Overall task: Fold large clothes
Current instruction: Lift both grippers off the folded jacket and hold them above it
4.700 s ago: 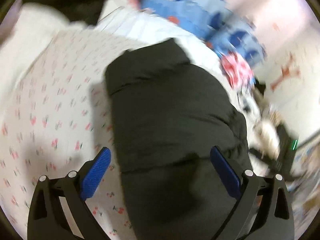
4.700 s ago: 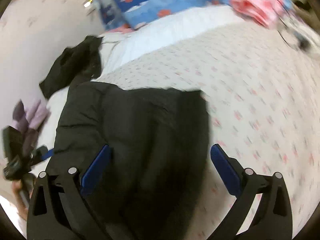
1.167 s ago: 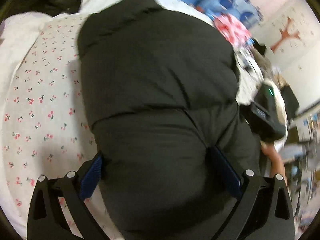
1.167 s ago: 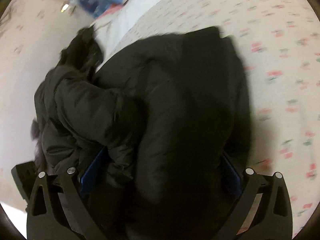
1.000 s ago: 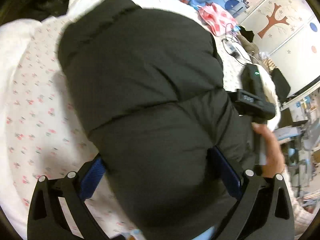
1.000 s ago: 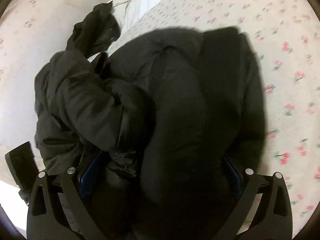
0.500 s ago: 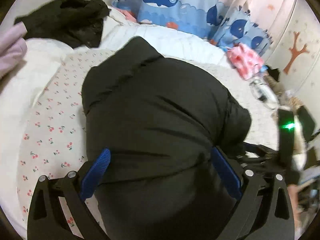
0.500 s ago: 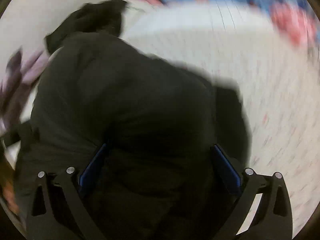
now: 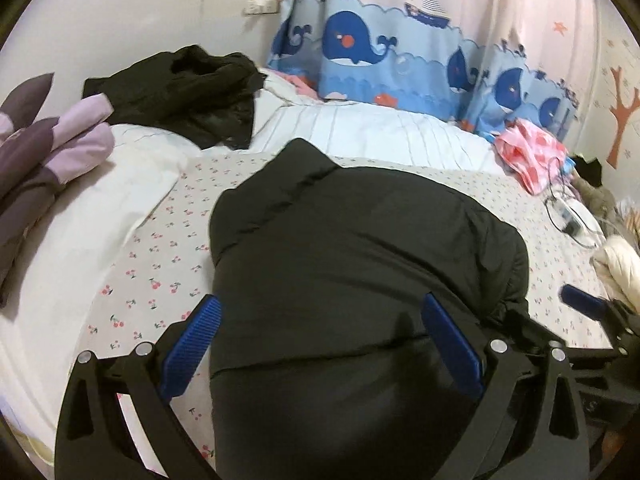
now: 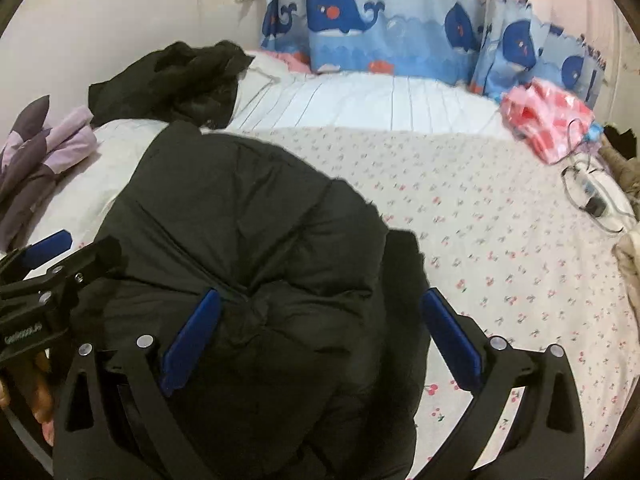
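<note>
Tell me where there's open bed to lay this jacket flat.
Best patch: the cherry-print sheet right of the black jacket, bounded by the striped white quilt behind and the cable at far right. A narrower strip lies left of the jacket. Crowded: the black garment and purple cushion back left, pink cloth back right.

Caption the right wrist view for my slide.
Right gripper open over a folded black puffer jacket on a cherry-print bedsheet, whale curtain behind.

2 blk jackets (image 9: pixel 360 280) (image 9: pixel 188 88); 2 tongs (image 9: pixel 320 348) (image 10: pixel 316 340); 1 bed (image 9: pixel 152 276)
</note>
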The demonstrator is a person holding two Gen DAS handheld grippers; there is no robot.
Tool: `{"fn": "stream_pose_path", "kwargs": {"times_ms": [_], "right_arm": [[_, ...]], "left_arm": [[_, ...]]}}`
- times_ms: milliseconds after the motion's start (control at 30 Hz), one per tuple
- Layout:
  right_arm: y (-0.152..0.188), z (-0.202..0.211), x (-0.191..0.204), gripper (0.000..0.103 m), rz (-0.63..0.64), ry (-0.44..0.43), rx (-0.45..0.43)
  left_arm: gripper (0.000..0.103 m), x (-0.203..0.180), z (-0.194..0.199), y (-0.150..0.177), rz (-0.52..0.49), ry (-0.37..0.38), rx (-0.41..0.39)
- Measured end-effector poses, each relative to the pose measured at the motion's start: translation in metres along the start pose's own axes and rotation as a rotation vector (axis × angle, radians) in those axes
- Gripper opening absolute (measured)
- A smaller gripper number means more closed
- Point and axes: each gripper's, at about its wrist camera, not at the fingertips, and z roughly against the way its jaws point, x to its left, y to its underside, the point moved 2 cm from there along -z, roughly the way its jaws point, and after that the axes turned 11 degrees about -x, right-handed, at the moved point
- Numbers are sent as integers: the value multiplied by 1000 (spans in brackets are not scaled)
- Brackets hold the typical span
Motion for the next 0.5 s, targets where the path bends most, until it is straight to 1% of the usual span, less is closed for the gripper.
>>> {"fn": "stream_pose_path", "kwargs": {"times_ms": [67,100,133,200,233,300,333,367,500], "right_arm": [[-3,14,7,97,24,21,-51],[-3,17,11,97,37,49,-56],[-3,15,14,97,44,59,-48],[2,7,17,97,25,10,-5],[6,2,17,97,14,8,19],[13,-14,14,97,10,30,82],[15,-19,11,97,9,34,97],[16,-22,9,97,-6,27,108],[11,-21,8,97,-33,0,103]], "left_arm": [[96,0,3,-2,-2,-41,-14],[96,-1,5,-2,-6,-43,-22],[96,-3,7,-3,-13,-45,-31],[96,-7,8,-4,-20,-50,-33],[96,-9,9,-3,-23,-46,-31],[96,-9,6,-2,-25,-49,-20],[96,-8,5,-2,-20,-46,-14],[96,-7,5,-1,-15,-45,-9],[96,-6,2,-1,-13,-54,7]]}}
